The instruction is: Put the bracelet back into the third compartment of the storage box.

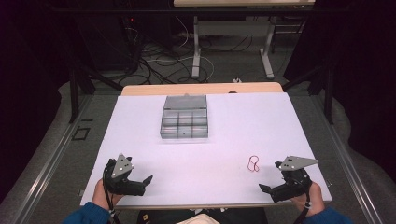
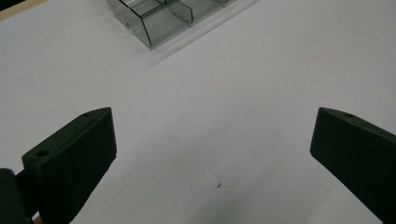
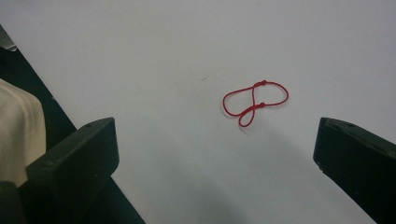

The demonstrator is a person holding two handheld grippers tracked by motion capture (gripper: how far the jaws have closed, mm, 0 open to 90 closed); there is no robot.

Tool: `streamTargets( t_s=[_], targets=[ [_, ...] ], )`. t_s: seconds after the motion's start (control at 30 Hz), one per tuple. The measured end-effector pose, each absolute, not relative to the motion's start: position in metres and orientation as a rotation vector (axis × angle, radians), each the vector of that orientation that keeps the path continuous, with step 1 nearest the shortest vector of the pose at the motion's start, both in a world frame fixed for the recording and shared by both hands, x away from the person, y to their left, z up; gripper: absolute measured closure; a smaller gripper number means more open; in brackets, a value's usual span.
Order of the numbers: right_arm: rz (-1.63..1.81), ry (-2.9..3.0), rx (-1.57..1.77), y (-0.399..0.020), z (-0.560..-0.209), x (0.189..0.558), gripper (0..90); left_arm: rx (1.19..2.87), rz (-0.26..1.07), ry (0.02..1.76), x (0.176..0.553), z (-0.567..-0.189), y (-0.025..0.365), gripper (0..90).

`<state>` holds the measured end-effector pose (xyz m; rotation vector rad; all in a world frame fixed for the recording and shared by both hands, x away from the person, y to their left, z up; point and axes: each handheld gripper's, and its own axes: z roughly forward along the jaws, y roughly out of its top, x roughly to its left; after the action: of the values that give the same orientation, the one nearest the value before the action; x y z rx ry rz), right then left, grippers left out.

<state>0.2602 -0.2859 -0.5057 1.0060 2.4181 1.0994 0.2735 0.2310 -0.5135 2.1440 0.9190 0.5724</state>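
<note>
With both jaws spread wide and empty, the right hand-held gripper (image 3: 217, 168) should descend squarely over the red string loop (image 3: 254, 101), pinching its knotted crossing flat against the white bench (image 1: 224, 135).

In the left gripper view, the clear compartment box (image 2: 161, 21) is cut off by the top edge, so just its near corner and a few cells show. In the high view that box (image 1: 185, 122) is too small to tell whether its cells hold anything. The red string (image 1: 253, 163), lying on the desk (image 1: 224, 140) well to the right of the box, is too small there to make out its knots. The person's forearms run off the bottom edge.
</note>
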Motion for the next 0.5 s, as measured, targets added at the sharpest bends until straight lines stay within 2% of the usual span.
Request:
streamTargets(
  t_s=[0.5],
  targets=[
    [1.093, 2.418, 1.004, -0.2841, -0.5063, 0.2641, 0.0, 2.155, 0.574, 0.92, 0.2745, -0.515, 0.2309, 0.7]
  ],
)
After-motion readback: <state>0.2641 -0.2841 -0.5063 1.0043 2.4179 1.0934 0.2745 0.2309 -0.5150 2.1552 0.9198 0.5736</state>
